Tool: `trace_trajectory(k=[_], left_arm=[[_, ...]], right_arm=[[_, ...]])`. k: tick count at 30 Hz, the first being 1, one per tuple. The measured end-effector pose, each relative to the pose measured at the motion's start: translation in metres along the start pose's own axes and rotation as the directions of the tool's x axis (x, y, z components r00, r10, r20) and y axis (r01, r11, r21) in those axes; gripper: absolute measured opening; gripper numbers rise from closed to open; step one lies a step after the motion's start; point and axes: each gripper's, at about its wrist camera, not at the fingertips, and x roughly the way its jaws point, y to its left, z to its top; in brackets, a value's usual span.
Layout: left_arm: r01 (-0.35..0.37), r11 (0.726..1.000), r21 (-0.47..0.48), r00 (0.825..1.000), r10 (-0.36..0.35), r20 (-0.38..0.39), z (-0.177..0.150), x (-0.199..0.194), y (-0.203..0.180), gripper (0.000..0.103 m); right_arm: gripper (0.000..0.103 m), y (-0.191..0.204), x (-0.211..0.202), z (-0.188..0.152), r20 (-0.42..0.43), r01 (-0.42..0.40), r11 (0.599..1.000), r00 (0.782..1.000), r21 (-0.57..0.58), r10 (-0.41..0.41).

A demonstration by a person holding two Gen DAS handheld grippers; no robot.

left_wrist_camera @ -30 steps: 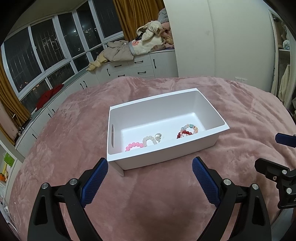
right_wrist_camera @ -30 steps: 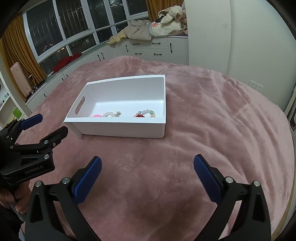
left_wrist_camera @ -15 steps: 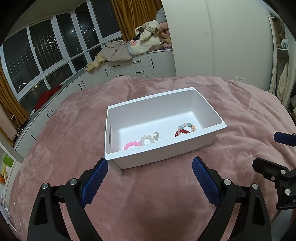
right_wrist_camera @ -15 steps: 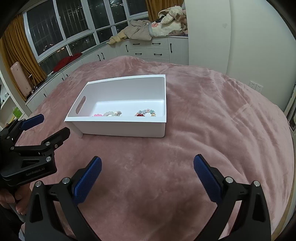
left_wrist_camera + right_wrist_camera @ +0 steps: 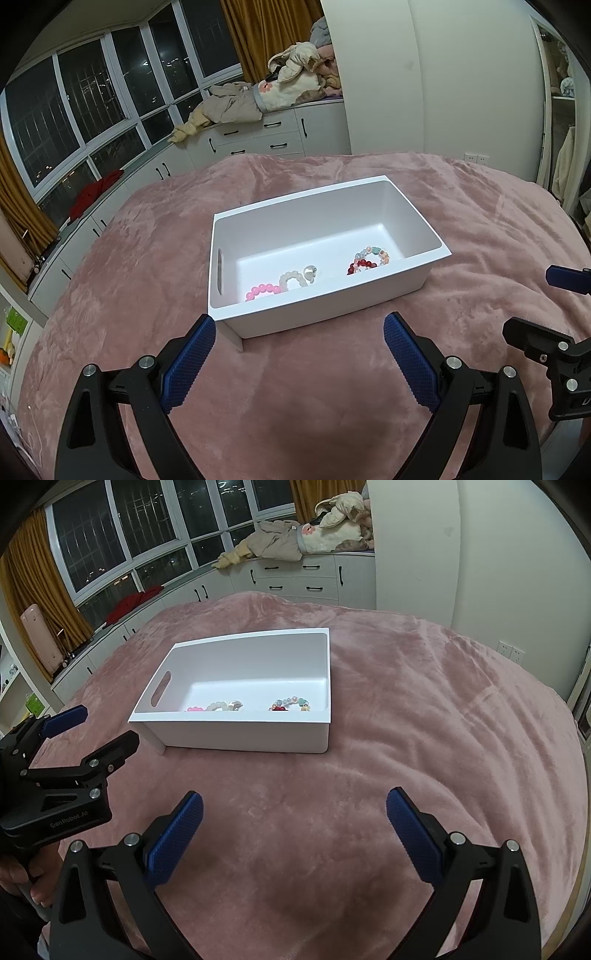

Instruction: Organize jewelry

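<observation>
A storage bin (image 5: 325,295) is set on a blanket-covered bed (image 5: 332,387). Three bead bracelets (image 5: 291,278) are laid in it against the near wall, two touching at the left (image 5: 263,290), one apart at the right (image 5: 367,257). Drawer cabinets (image 5: 273,136) are ranged behind the bed, with clothes (image 5: 258,96) piled on them.

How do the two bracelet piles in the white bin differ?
The pink-and-white bracelet lies nearer the handle-slot end; the multicolored bracelet lies toward the opposite end. The first is pink and pale beads; the second mixes red, teal and peach. Both rest in the white bin by its near wall.
</observation>
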Motion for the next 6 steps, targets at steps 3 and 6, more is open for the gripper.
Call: trace_trajectory(k=[3,6], left_arm=[[-0.001,1.000,0.000,1.000,0.001,0.000,-0.0001,-0.0002,0.0001,0.094],[-0.001,1.000,0.000,1.000,0.001,0.002,0.0003,-0.0001,0.0001,0.094]], right_arm=[[0.098,-0.0008,-0.0006,-0.0016,-0.004,0.002,1.000,1.000,0.004,-0.002],[0.098,-0.0015,-0.0014,-0.0022,-0.003,0.001,1.000,1.000,0.006,-0.001]])
